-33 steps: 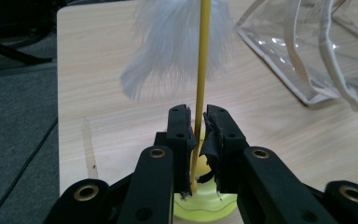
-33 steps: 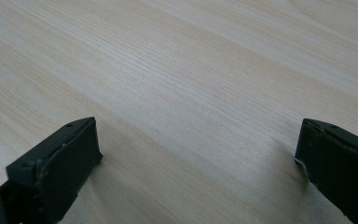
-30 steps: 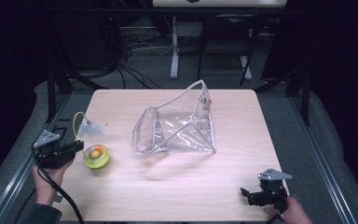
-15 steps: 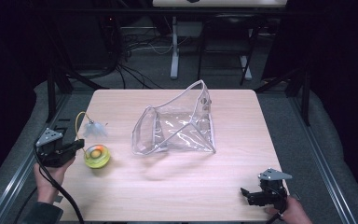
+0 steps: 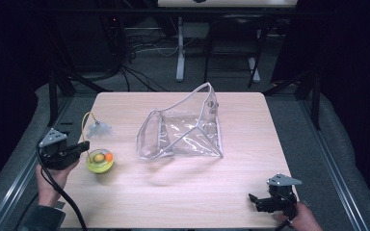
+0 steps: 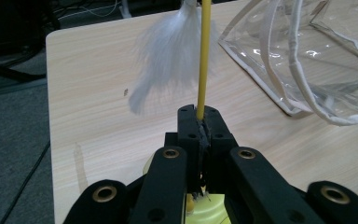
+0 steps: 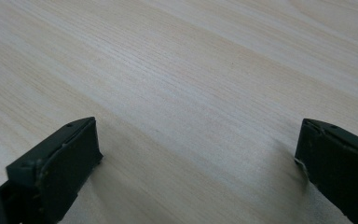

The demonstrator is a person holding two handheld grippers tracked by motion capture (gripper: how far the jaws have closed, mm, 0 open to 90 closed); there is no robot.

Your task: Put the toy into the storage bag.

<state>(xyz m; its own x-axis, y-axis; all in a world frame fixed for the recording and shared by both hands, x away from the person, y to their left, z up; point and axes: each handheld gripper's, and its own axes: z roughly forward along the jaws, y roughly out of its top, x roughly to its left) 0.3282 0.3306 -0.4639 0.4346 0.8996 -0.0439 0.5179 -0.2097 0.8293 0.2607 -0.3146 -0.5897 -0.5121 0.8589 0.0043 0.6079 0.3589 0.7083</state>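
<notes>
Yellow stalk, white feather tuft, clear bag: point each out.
yellow stalk [image 6: 204, 56], left gripper view, mid-length above the shut left tool.
white feather tuft [image 6: 163, 60], left gripper view, middle of the plume.
clear bag [image 5: 192, 137], high view, front panel.

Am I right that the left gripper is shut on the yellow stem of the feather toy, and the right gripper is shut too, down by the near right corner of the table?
Not quite. The right gripper is open: the right gripper view shows its jaws wide apart over bare table. The rest holds: the left gripper is shut on the yellow stem of the feather toy.
</notes>
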